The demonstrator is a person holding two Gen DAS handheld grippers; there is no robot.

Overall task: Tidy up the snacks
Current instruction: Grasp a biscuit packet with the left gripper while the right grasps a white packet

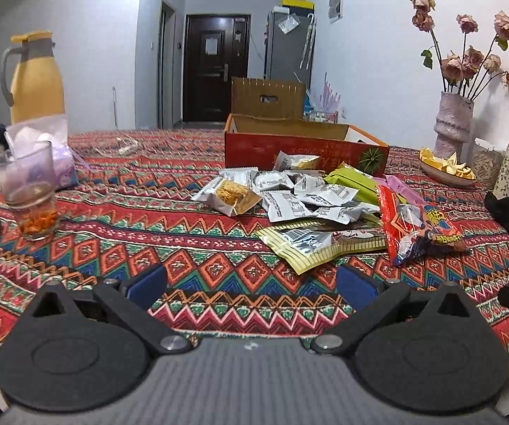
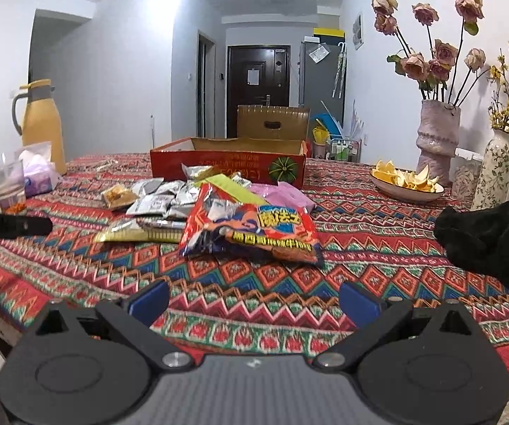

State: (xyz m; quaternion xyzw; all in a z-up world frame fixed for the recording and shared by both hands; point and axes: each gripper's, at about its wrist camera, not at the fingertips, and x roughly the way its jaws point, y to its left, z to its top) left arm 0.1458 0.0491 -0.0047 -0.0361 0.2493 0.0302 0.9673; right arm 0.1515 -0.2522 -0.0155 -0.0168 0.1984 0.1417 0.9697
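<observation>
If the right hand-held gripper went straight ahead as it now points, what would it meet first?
Most likely the red snack bag, lying directly ahead of the open right hand-held gripper with only bare tablecloth between them. Depth is hard to judge through the fisheye.

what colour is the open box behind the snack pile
Red outside, with gold lettering and a green round emblem; the box shows best in the right wrist view.

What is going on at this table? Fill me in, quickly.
A person holds two grippers over a patterned tablecloth, sorting snacks. Both the left gripper and right gripper are open and empty. The snack pile, with a red snack bag in front, lies loose before the open red box. No snack shows inside it.
</observation>
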